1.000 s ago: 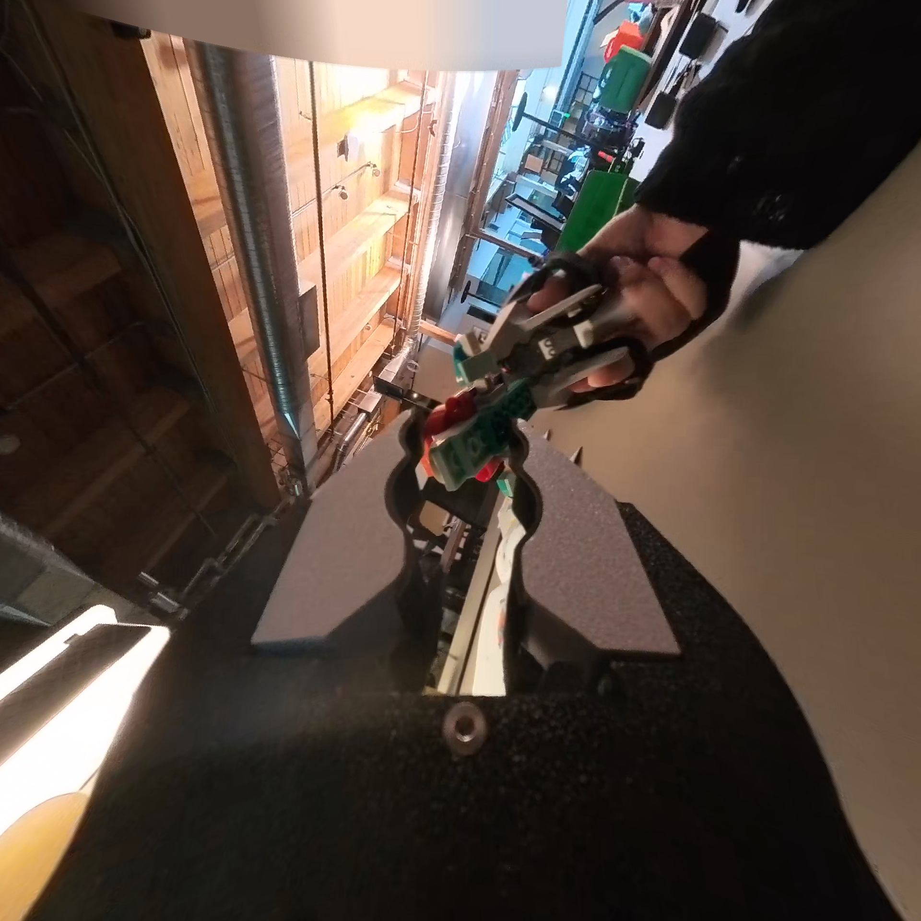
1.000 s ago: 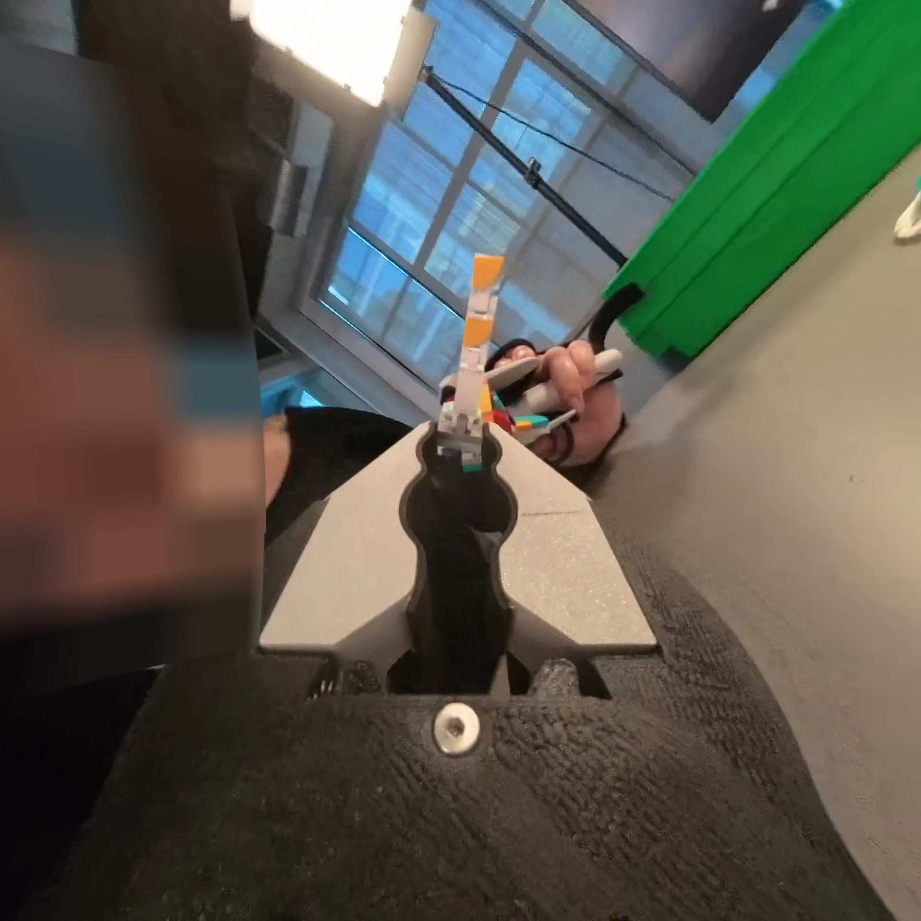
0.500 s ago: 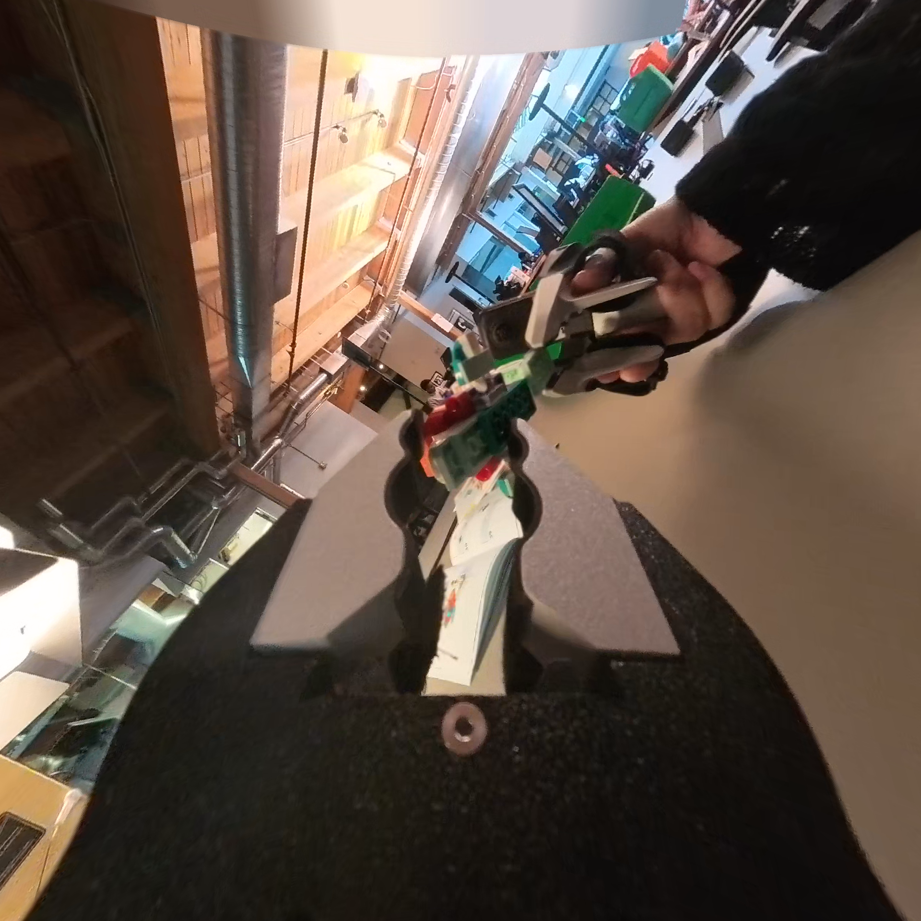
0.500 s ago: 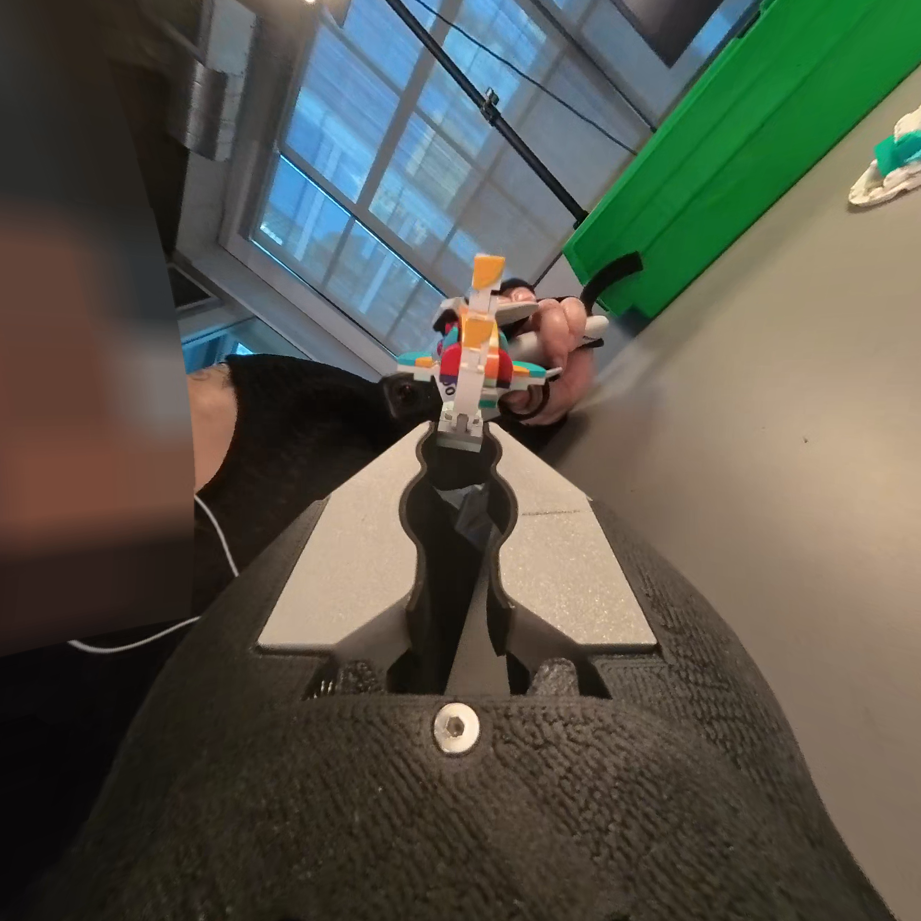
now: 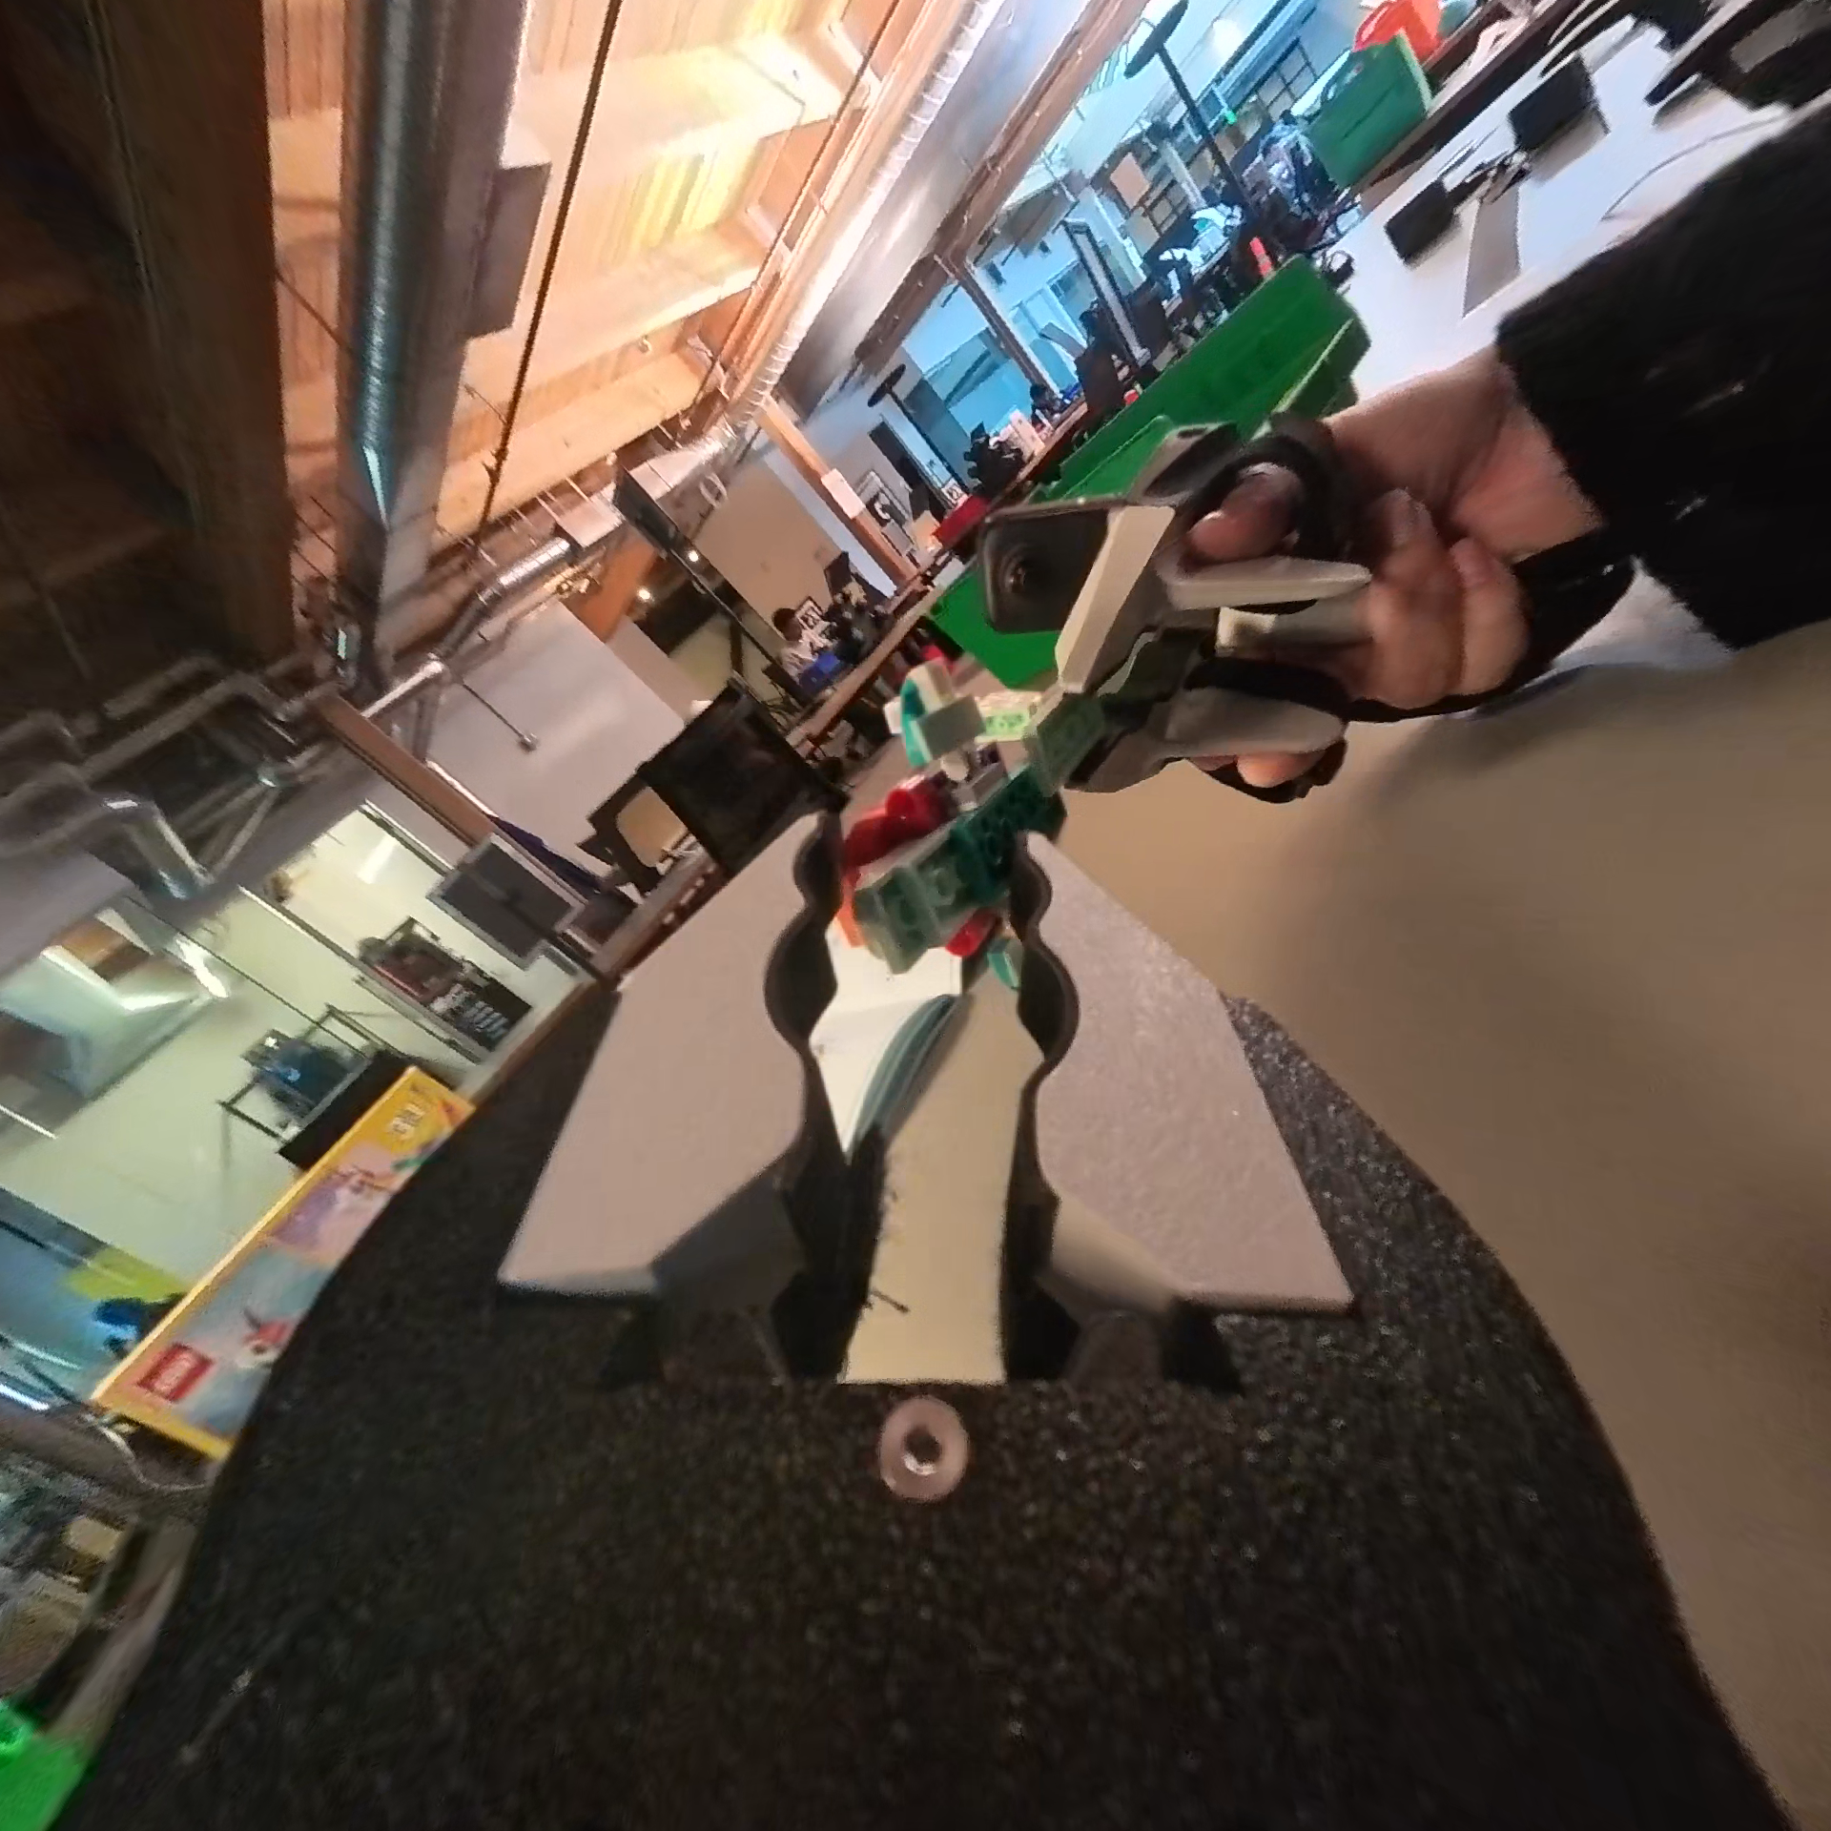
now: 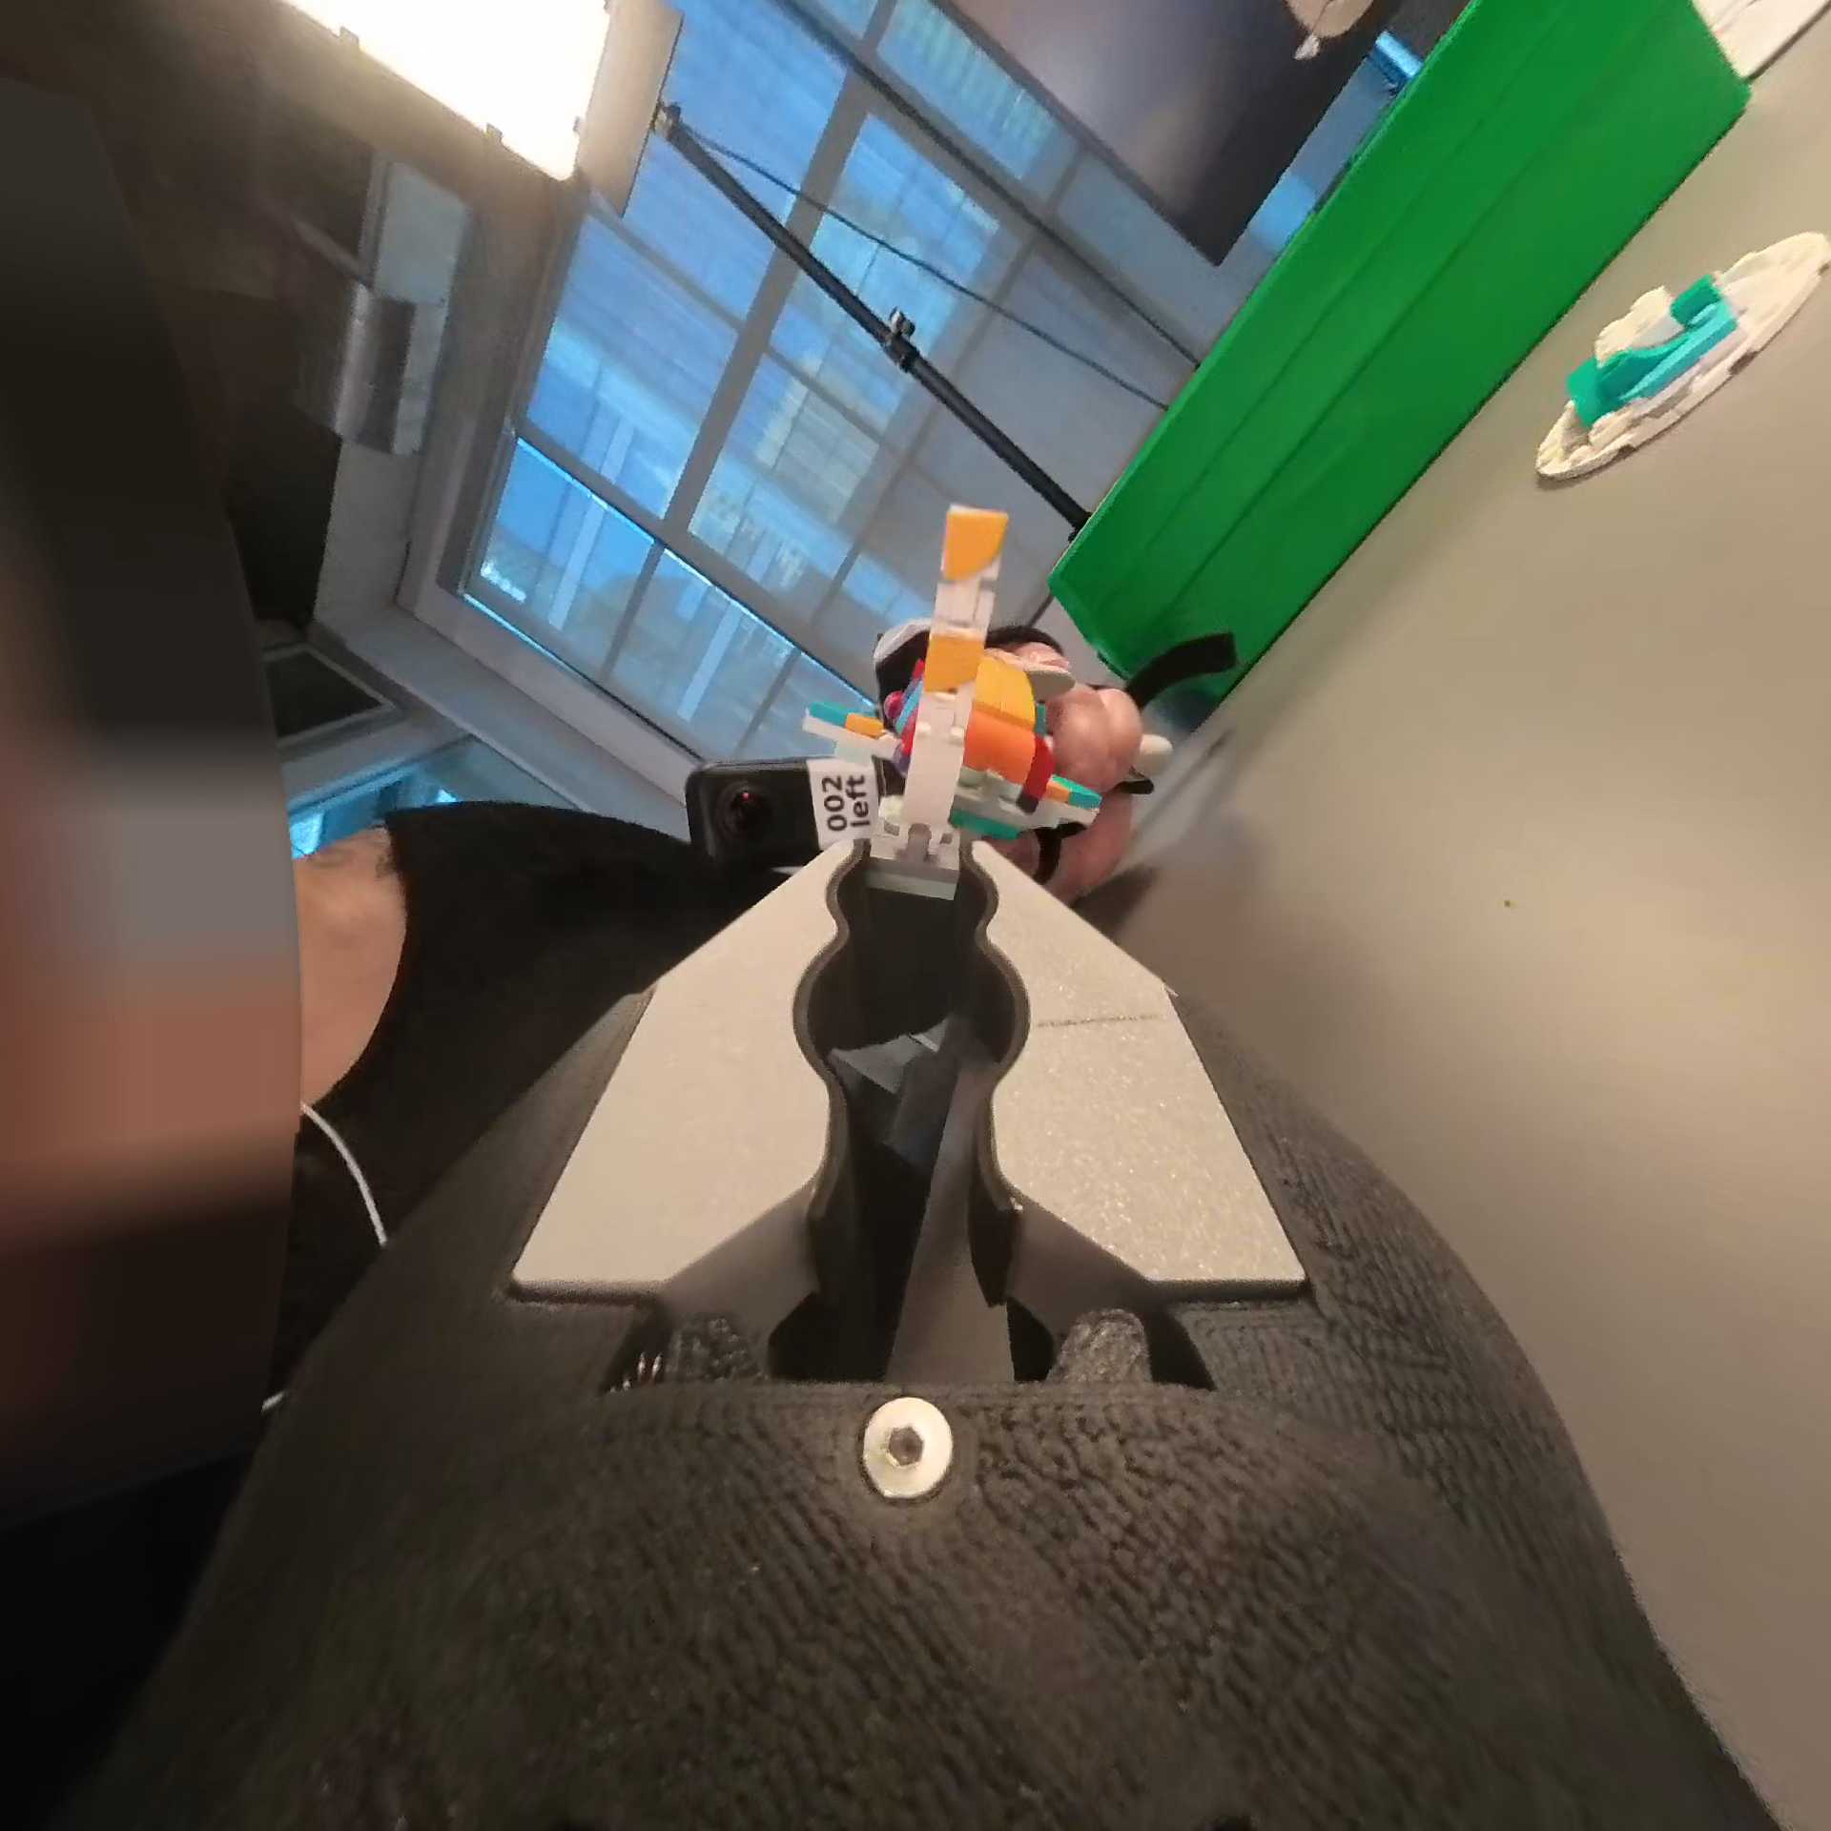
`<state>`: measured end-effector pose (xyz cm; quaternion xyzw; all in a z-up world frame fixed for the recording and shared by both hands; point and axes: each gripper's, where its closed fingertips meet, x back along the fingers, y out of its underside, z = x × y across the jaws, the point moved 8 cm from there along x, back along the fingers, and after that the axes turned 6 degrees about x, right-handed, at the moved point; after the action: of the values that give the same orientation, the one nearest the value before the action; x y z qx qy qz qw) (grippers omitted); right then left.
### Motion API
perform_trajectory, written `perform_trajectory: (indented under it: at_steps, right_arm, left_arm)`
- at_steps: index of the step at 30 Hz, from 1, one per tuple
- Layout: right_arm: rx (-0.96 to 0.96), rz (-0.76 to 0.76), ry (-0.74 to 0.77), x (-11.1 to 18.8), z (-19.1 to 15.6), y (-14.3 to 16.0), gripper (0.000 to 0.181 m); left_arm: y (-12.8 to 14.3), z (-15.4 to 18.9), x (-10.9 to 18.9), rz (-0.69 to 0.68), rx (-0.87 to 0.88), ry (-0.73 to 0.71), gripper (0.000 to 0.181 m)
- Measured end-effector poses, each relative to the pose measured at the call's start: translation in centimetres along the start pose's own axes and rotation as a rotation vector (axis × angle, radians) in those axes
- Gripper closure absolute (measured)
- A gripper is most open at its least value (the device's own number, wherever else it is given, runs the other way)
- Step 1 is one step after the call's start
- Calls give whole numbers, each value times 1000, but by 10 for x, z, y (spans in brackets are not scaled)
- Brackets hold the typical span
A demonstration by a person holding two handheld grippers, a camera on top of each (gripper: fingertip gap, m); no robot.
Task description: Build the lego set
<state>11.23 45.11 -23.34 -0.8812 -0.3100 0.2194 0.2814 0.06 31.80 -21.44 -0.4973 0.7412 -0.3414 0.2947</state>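
My left gripper [image 5: 916, 887] is shut on a lego model [image 5: 951, 862] of teal, green and red bricks, held in the air above the grey table [image 5: 1486, 991]. My right gripper [image 6: 916, 860] is shut on the base of a thin white and orange lego piece [image 6: 956, 634] that stands up from its tips. In the left wrist view the right gripper [image 5: 1050, 738], held by a hand, holds that piece [image 5: 951, 718] just above the model. In the right wrist view the colourful model [image 6: 1006, 758] sits right behind the piece; whether they touch is unclear.
A green bin [image 6: 1387, 347] stands at the table's far side. A white plate [image 6: 1575, 446] with teal and white bricks lies at the right. A lego box [image 5: 277, 1258] is at the left, and a booklet [image 5: 912, 1050] shows between the left gripper's fingers. Less than 4 cm separates the two grippers' tips.
Both grippers have tilted and drawn closer together. The white and orange piece now overlaps the model in the right wrist view. Both grips are unchanged.
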Motion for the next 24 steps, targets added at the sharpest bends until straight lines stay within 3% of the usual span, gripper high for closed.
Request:
perform_trajectory:
  at_steps: [24]
  right_arm:
    - [-27, -16, 2, -3, 3, 3, 166]
  left_arm:
    - [-3, 0, 2, 45, 16, 2, 151]
